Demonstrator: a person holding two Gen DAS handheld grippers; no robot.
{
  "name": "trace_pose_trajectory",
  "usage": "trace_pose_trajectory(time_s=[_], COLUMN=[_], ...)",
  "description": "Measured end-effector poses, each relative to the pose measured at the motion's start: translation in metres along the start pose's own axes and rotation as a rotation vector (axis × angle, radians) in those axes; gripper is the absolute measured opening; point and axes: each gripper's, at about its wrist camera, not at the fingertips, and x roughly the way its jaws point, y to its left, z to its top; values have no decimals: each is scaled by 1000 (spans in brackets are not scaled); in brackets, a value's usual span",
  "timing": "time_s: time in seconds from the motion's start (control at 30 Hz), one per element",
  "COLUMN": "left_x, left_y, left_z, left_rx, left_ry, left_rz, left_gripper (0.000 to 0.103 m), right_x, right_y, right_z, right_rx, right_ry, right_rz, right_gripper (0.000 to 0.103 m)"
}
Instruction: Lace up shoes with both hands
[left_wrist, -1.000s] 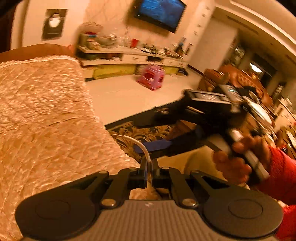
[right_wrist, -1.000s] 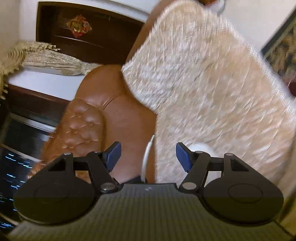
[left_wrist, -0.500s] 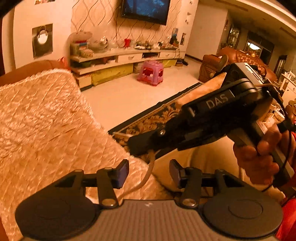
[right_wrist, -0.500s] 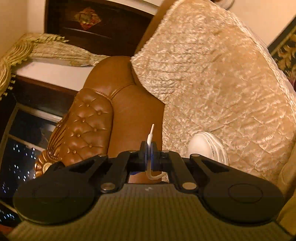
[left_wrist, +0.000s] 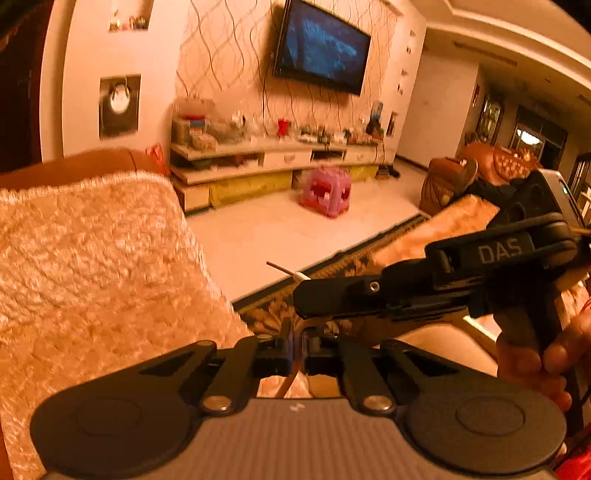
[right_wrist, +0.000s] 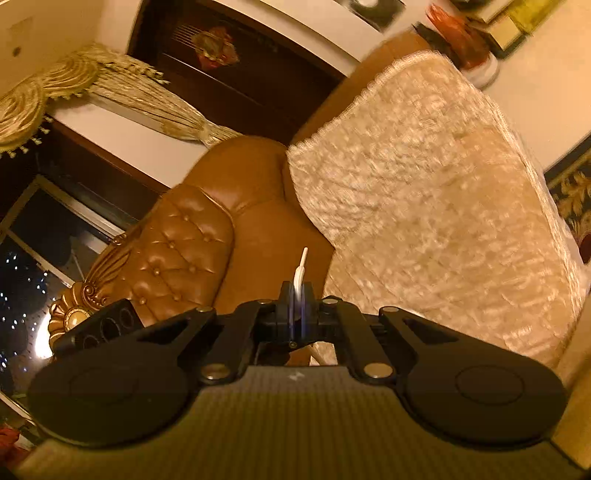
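A white shoelace (right_wrist: 300, 271) stands up from between the pads of the right gripper (right_wrist: 296, 314), its stiff tip poking above the closed jaws and clear of the brown leather sofa (right_wrist: 236, 229) behind it. The shoe itself appears in neither view, so where it sits cannot be told. Seen from the left wrist camera, the same gripper reaches in from the right at a shallow downward slant, with the lace tip (left_wrist: 286, 270) jutting from its nose toward the pale floor (left_wrist: 295, 229); the person's hand (left_wrist: 532, 363) is wrapped round the handle below, and a scrap of red sleeve shows at the frame's corner. The left gripper (left_wrist: 295, 350) is also clamped tight, and a pale strand, apparently the lace's other run, passes down between its pads, though blur keeps that from being certain. It sits low, just under the right tool, beside the quilted cream cover (left_wrist: 92, 266) on the seat. Both claws seem to be drawing lace taut, a pull-through step between eyelets rather than a finish. The next move probably calls for steering the held tip toward the next eyelet while the other claw keeps tension, and for a grip near enough the tip to aim it.
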Motion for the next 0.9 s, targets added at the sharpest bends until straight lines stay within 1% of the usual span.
trace_pose_trajectory(time_s=[0.17,0.33,0.53,0.63,0.73,0.9], left_x=[-23,-59,-95,-104,-105,-82], left_y=[-20,-43,-66,-77,-83,-74], left_z=[22,48,75,79,74,60], left_rx=[74,145,209,234,228,176], left_ry=[-99,-200,-271,-280,-273,-204], left_rz=[52,81,95,106,98,77], left_gripper=[4,4,3,4,4,4], right_x=[-14,-28,-37,-40,-40,-31], right_y=[24,52,88,99,102,88], right_z=[10,29,49,55,55,50], right_rx=[-35,-57,-83,-100,-104,-75], right_ry=[-63,-116,-147,-159,-159,-134], right_rz=[69,160,269,301,310,276], right_gripper=[6,6,6,6,6,6])
